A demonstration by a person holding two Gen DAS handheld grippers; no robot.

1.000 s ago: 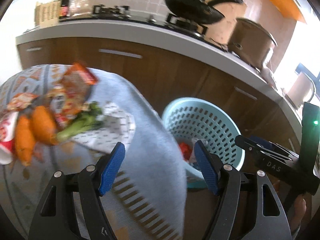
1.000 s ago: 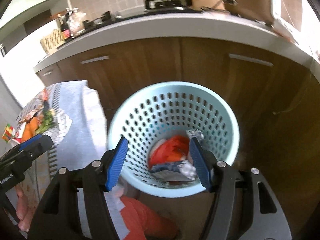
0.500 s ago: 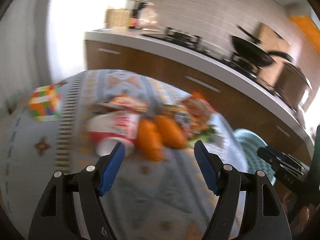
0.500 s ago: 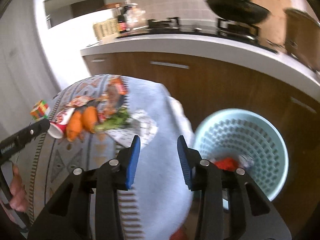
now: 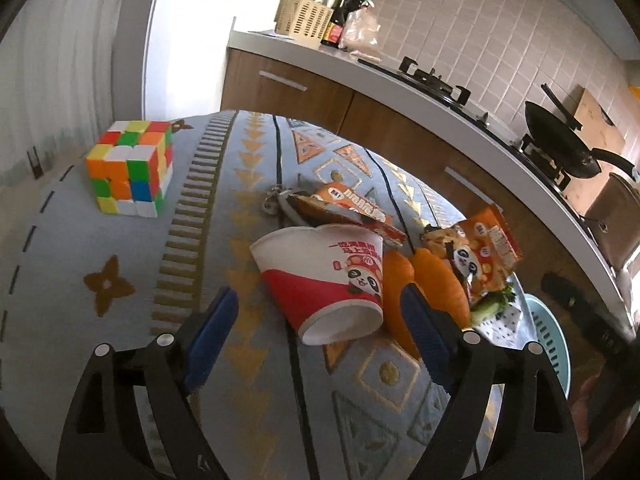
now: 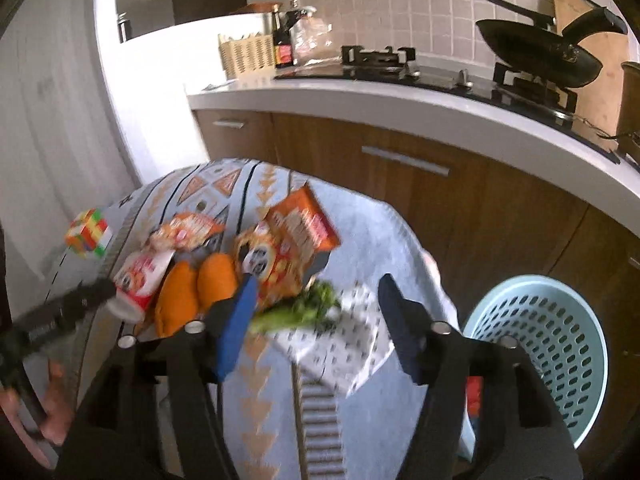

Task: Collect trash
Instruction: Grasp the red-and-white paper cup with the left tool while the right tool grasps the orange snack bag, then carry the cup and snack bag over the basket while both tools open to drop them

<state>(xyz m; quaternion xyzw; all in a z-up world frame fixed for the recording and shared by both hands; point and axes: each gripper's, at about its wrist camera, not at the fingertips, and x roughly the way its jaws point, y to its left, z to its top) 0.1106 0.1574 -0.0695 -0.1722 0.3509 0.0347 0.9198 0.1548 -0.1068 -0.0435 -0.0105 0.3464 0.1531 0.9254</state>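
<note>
A red and white paper cup point(image 5: 320, 280) lies on its side on the patterned tablecloth point(image 5: 120, 280). My left gripper point(image 5: 318, 336) hovers just in front of it, its jaws opening, the blue pads clear of the cup. Behind the cup lie orange snack wrappers point(image 5: 476, 252), two orange food pieces point(image 5: 436, 284) and a green vegetable point(image 5: 494, 300). My right gripper point(image 6: 318, 320) is over the vegetable point(image 6: 304, 308) and a white patterned napkin point(image 6: 344, 348), jaws opening, holding nothing. The light blue trash basket point(image 6: 552, 352) stands on the floor to the right, with some trash inside.
A colourful puzzle cube point(image 5: 130, 168) sits at the table's far left. Brown cabinets and a counter point(image 6: 400, 96) with a stove and black pan point(image 6: 540, 56) run behind. The cloth hangs over the table edge next to the basket. A hand point(image 6: 52, 420) holds the left gripper.
Both views have swung away from the basket and onto the table. The right jaws narrowed, then widened again. The left jaws have spread wider and now frame the cup.
</note>
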